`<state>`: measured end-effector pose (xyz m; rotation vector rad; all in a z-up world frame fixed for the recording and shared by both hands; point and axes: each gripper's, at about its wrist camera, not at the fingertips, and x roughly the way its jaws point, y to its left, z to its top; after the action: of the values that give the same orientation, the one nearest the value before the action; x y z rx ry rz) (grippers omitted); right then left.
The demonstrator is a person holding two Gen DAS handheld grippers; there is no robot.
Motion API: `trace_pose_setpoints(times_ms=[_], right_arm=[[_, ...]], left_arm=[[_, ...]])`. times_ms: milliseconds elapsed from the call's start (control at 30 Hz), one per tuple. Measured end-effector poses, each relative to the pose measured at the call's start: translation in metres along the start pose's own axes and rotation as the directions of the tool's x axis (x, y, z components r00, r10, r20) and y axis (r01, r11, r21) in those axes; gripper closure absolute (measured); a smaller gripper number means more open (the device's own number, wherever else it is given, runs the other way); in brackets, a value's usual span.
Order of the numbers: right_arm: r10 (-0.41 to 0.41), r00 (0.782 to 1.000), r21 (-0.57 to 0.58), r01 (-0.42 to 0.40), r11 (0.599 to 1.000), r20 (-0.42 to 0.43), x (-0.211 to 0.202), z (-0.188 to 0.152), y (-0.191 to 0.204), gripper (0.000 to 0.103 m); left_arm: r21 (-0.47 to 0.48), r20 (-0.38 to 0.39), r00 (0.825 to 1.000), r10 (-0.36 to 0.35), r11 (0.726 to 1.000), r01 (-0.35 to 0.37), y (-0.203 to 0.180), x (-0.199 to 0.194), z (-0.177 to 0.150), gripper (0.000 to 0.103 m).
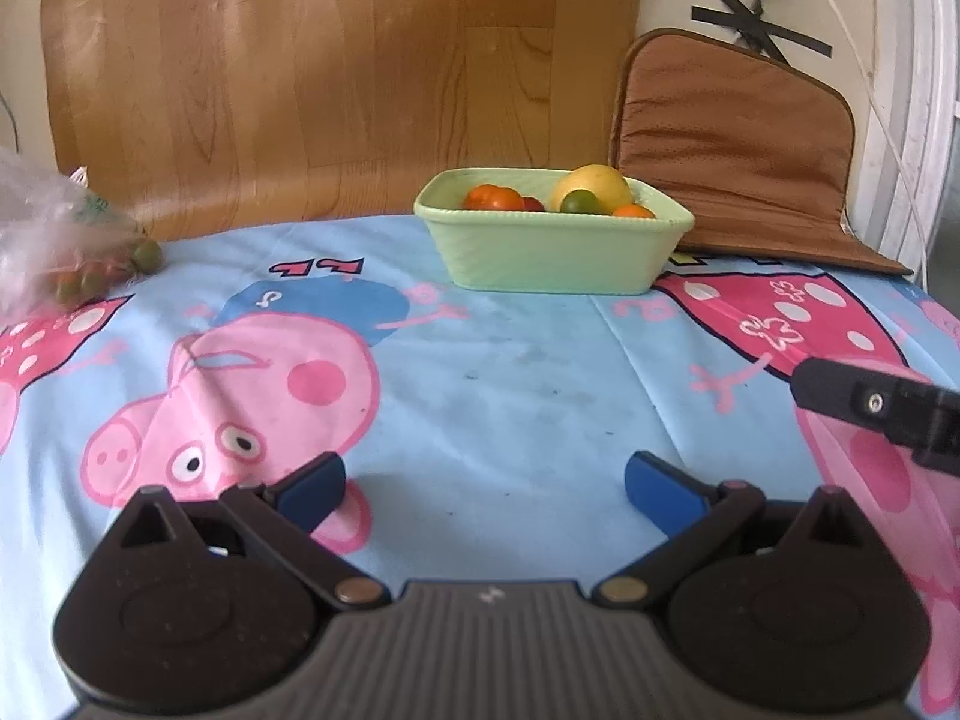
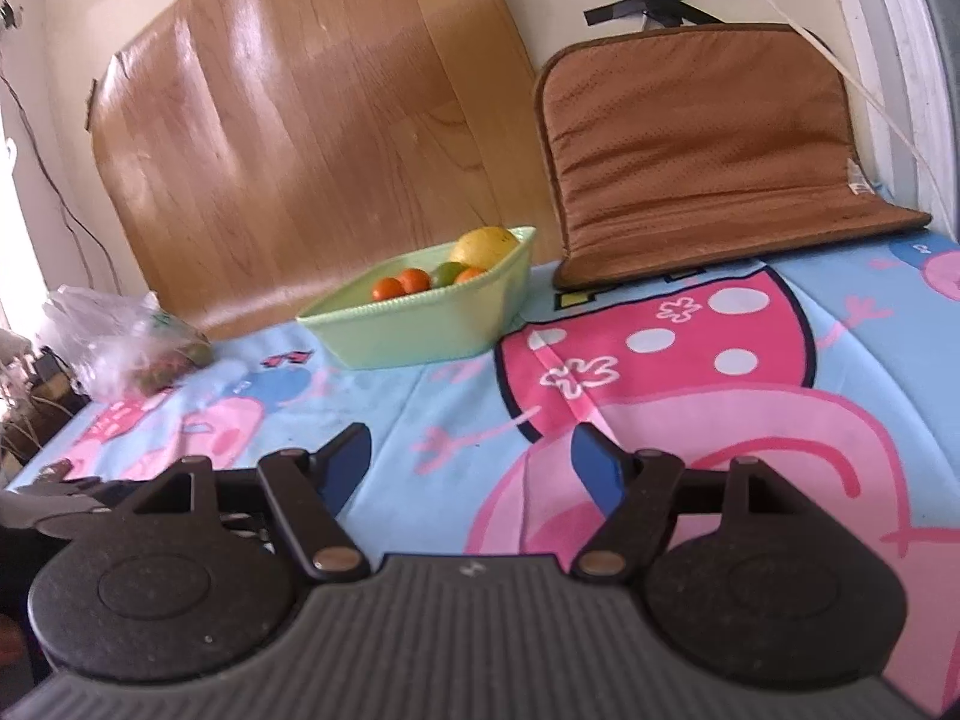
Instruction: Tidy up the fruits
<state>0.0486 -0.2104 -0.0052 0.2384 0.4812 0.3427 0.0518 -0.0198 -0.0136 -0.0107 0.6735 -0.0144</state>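
Cartoon-pig cloth (image 1: 510,372) covers the table under both my tools. I see my left hand-held gripper (image 1: 485,489) spread wide and empty, my right hand-held gripper (image 2: 471,462) likewise released with nothing between its pads. Fruits (image 1: 591,192) sit in the green basin (image 1: 552,252) near the back; more lie in a plastic bag (image 1: 54,234) at left.

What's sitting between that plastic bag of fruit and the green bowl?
Nothing: only bare cartoon bedsheet lies between the plastic bag and the green bowl, shown in both wrist views.
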Motion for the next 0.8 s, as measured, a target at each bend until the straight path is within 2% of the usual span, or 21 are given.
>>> trace_pose_setpoints(times_ms=[233, 433, 800], right_arm=[[-0.053, 0.998, -0.034, 0.052, 0.998, -0.020, 0.003, -0.001, 0.005, 0.027], [-0.064, 0.997, -0.048, 0.062, 0.997, -0.032, 0.006, -0.002, 0.008, 0.027], [-0.042, 0.999, -0.053, 0.040, 0.998, -0.034, 0.005, -0.002, 0.008, 0.027]], left_arm=[[-0.046, 0.036, 0.999, -0.017, 0.999, 0.019, 0.009, -0.006, -0.001, 0.000], [-0.057, 0.034, 0.999, -0.030, 0.998, 0.032, 0.010, -0.005, -0.001, 0.000], [0.026, 0.024, 0.999, 0.046, 0.999, -0.047, -0.005, -0.003, -0.001, 0.000]])
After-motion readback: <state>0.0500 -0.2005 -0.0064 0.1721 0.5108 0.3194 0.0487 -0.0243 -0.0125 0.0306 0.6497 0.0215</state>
